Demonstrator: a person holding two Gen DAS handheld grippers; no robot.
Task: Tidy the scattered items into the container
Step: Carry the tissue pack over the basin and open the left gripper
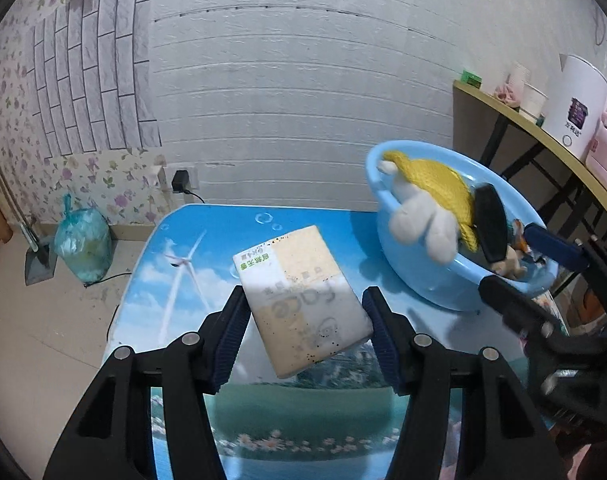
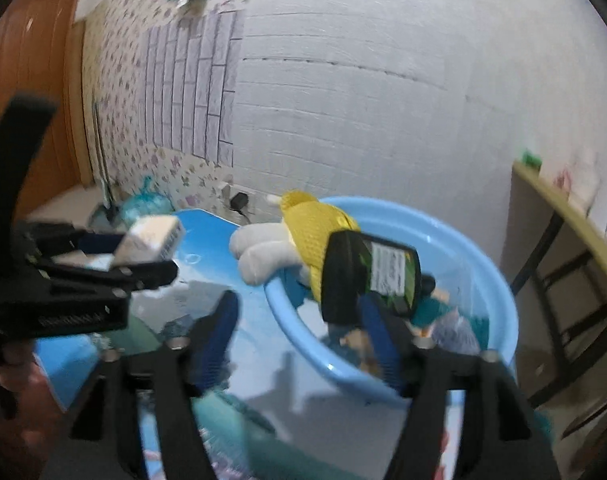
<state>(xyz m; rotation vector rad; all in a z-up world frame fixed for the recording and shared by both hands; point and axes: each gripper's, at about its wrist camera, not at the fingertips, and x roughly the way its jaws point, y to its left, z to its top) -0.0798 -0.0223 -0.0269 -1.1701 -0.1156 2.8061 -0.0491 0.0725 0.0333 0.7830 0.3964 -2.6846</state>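
Observation:
My left gripper is shut on a cream and white tissue pack and holds it tilted above the table; the pack shows in the right wrist view too. A light blue basin stands at the table's right, holding a white plush toy in a yellow knit top, a black bottle and small items. In the right wrist view my right gripper is open and empty at the basin's near rim, with the black bottle just beyond its right finger.
The low table has a blue printed landscape top. A green-tied rubbish bag and a dustpan sit on the floor at the left. A side shelf at the right carries a white kettle and cups.

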